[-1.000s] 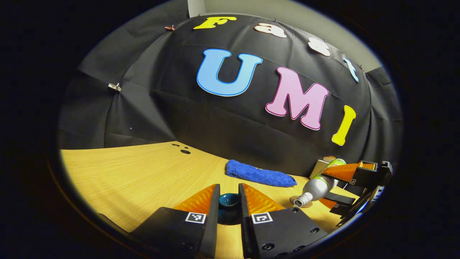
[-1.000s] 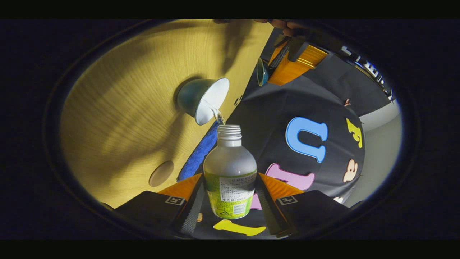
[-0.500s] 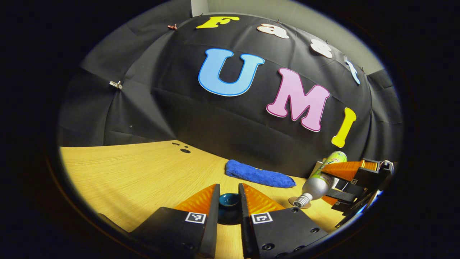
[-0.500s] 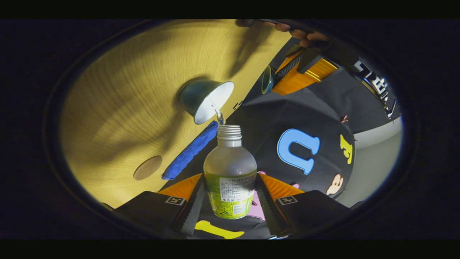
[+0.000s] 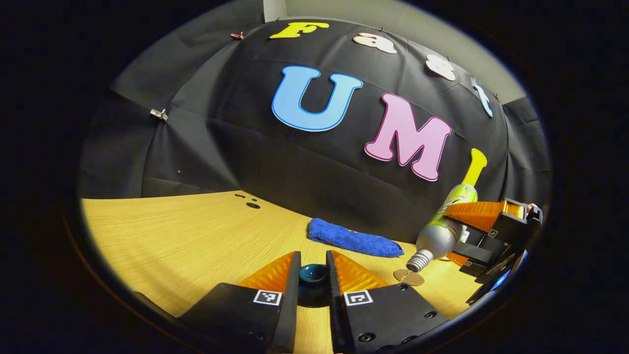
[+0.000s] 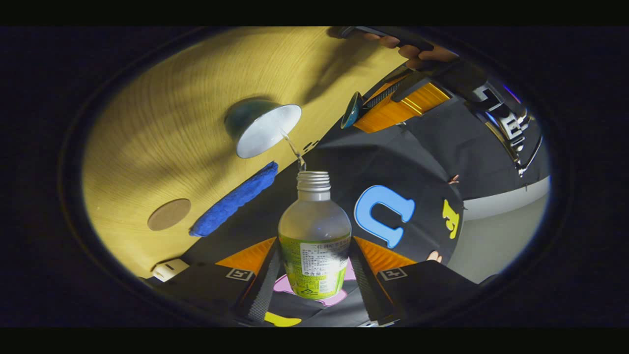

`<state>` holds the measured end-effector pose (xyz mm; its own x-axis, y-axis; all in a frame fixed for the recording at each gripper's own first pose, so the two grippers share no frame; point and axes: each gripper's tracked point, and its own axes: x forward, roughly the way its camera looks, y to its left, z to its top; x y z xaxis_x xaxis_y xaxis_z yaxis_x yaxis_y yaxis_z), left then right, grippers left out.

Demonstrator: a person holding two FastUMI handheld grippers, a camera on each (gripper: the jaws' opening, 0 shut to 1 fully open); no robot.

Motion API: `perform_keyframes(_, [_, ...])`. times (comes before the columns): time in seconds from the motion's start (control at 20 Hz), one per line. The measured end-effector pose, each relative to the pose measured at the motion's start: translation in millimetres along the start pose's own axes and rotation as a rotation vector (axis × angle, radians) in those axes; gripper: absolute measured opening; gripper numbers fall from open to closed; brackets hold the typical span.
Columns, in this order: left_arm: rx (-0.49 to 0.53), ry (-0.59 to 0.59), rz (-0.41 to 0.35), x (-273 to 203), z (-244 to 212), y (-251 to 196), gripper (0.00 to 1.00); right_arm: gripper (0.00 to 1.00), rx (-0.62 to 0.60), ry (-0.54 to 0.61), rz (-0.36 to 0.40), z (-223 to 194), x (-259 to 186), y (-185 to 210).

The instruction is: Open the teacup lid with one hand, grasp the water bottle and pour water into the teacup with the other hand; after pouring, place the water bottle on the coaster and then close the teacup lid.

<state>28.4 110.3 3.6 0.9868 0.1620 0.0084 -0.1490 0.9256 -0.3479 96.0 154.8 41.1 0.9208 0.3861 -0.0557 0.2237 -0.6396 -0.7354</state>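
In the right gripper view, the right gripper is clamping the water bottle by its labelled lower body, both fingers pressing on its sides. The bottle's uncapped threaded neck is pointing away from the camera, and a thin stream of water is running from its mouth into the teacup — an open, dark-glazed cup with a white inside, standing on the wooden table. Beyond it the left gripper is gripping the teacup lid, with the person's hand showing behind it. A round coaster is lying bare on the table, well apart from the cup, and a folded blue towel is lying between the coaster and the cup, near the wall.

In the left gripper view, the left gripper's fingers are pinching the dark teal lid between them, held above the table. Farther off to the right, the tilted bottle is hanging neck-down in the right gripper — above the coaster, not touching it — and the towel is lying against the booth's wall.
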Motion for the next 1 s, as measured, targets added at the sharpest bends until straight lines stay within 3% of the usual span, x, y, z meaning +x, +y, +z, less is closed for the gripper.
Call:
perform_keyframes(0.7, [-0.008,0.0,0.001,-1,0,-1,0.31,0.77,0.002,-0.011,-0.003,5,-1,2])
perform_keyframes(0.85, [-0.01,-0.002,0.004,-1,0,0,0.32,0.77,0.17,-0.018,0.071,15,-6,26])
perform_keyframes(1.0, [-0.007,-0.002,0.008,-1,0,0,0.32,0.77,0.43,0.004,0.134,24,-12,43])
